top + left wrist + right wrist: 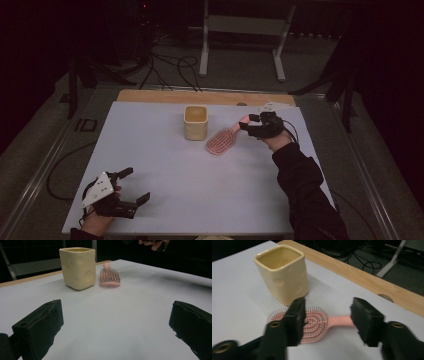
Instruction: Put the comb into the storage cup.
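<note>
While the pink hairbrush (pixel 221 140) lies bristles-up on the white table (pixel 165 170), just beside the yellow cup (pixel 195 122) at the cup's four o'clock, the right gripper (pixel 251 121) hovers over the brush's handle at the handle's far end, its jaws parted and straddling the handle without pressing on it. The step in hand looks like the reach for a grasp; the next move calls for lowering onto the handle and clenching squarely, clear of the cup. At the table's seven o'clock the left gripper (pixel 136 186) rests with jaws released and nothing between them. In the right gripper view, the near jaw covers part of the bristle pad (pixel 315 322), and blur leaves it unclear whether a fingertip grazes the handle (pixel 340 320). The cup's contents cannot be made out.
</note>
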Tool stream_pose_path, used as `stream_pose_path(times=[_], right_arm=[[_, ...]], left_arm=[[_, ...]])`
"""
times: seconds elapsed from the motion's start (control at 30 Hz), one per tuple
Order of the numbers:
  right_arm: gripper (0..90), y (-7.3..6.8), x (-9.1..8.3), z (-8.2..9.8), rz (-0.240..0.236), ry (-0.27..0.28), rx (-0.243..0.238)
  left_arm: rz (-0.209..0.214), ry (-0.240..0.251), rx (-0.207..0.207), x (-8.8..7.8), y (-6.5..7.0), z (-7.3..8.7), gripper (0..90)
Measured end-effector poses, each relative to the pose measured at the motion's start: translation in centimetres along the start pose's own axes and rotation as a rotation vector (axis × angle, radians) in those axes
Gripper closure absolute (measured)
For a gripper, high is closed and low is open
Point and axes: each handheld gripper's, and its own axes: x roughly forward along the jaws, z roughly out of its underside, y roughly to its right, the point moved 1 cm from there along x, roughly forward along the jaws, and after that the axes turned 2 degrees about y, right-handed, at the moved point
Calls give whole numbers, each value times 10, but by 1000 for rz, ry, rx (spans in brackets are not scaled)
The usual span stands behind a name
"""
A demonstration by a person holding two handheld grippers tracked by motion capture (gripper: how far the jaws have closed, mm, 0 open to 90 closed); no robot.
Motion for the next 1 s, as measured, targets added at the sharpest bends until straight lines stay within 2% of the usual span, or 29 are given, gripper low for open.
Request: stream_pose_path(times=[0.03, 0.2, 0.23, 0.43, 0.47, 0.77, 0.8, 1.0], right_arm=[[518, 1, 4, 1, 21, -12, 0], [585, 4, 13, 3, 35, -33, -7], [638, 6, 16, 4, 46, -43, -7], [723, 10, 23, 3, 73, -63, -16], [763, 14, 29, 3, 83, -76, -22], [864, 27, 49, 7, 94, -111, -3], [896, 28, 54, 8, 95, -131, -4], [900, 31, 64, 7, 102, -153, -12]], left_arm=[[0, -1, 0, 0, 0, 0, 1], [0, 0, -3, 0, 0, 0, 1], [-2, -1, -2, 0, 0, 0, 1], [-3, 0, -5, 0, 0, 0, 1], [-3, -1, -4, 0, 0, 0, 1], [-1, 3, -13, 0, -1, 1, 1], [-1, 2, -12, 0, -1, 1, 1], [3, -2, -10, 1, -1, 1, 1]])
